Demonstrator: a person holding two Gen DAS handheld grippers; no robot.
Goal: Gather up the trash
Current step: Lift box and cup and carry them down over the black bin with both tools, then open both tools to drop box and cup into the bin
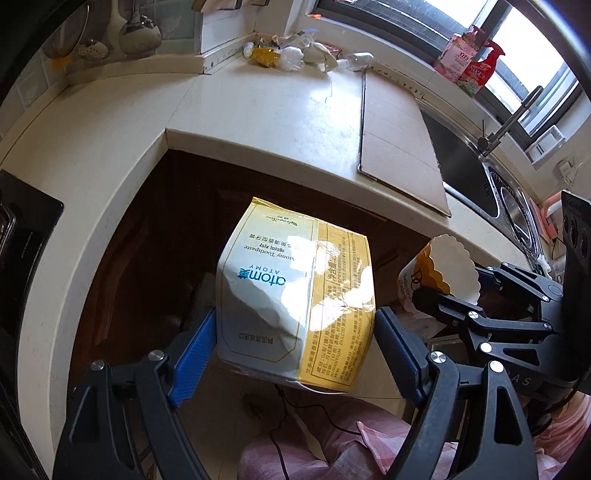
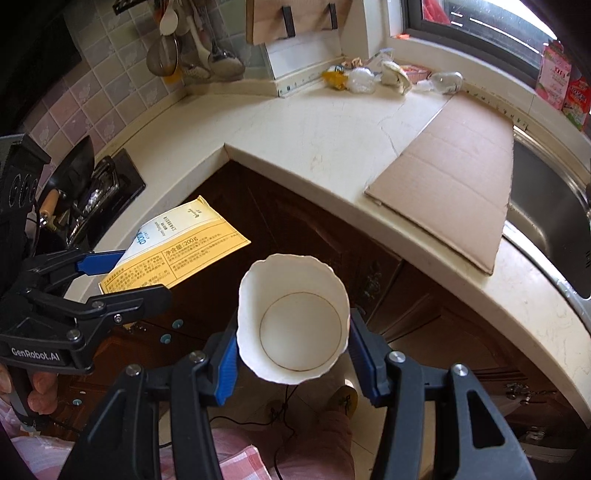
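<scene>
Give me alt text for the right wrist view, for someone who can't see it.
The right gripper holds an empty white paper cup, open end toward the camera, out in front of a cream kitchen counter. At left, the left gripper clamps a yellow-and-white toothpaste box; flat cardboard and wrappers lie on the counter.

This is a home kitchen. A pale L-shaped countertop (image 2: 332,140) runs over dark wood cabinets (image 2: 332,236). A steel sink (image 1: 476,184) with a faucet (image 1: 513,122) sits below the window (image 1: 461,26). Ladles and a strainer (image 2: 164,55) hang on the tiled wall (image 2: 92,99), a wok (image 2: 74,162) rests on the stove (image 2: 107,192), and soap bottles (image 1: 469,61) stand on the sill.
</scene>
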